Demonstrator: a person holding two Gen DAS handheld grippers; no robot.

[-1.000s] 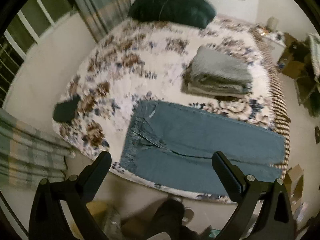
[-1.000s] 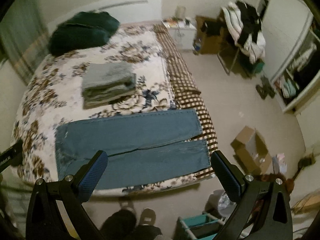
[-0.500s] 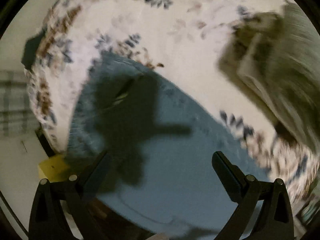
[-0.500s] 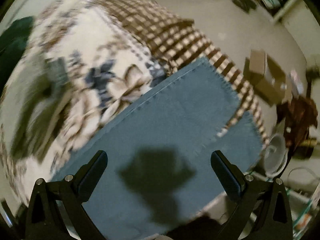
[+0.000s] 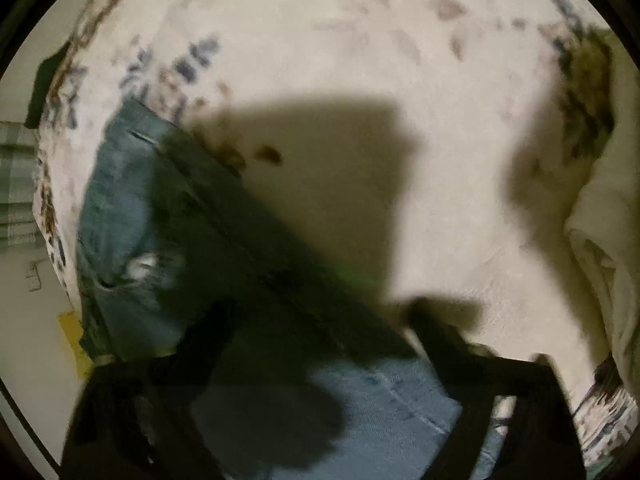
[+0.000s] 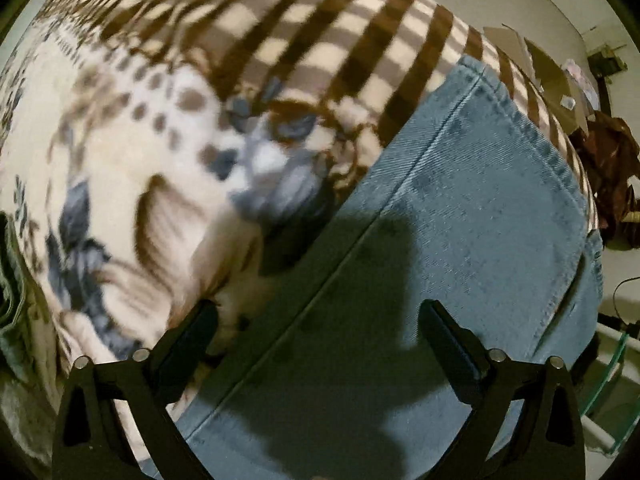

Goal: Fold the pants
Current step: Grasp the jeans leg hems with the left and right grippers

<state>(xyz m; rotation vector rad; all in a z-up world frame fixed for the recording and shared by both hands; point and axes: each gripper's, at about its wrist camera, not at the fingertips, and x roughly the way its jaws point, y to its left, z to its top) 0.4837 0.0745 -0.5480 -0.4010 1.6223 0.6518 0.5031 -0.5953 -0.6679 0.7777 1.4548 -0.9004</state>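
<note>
While both grippers [image 5: 320, 328] [image 6: 318, 320] close, spread, straddling jeans [image 6: 460, 220] edges, nothing pinched

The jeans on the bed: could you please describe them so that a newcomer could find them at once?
Start at the bed with the floral blanket. The jeans lie flat on it, one hem reaching the brown checked border. They are the only plain blue denim there, with a stitched hem and a long seam, unlike the patterned bedding.

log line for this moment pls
stage: reach | left gripper: closing over jeans waist edge | right gripper: open above leg hem | bed
</note>
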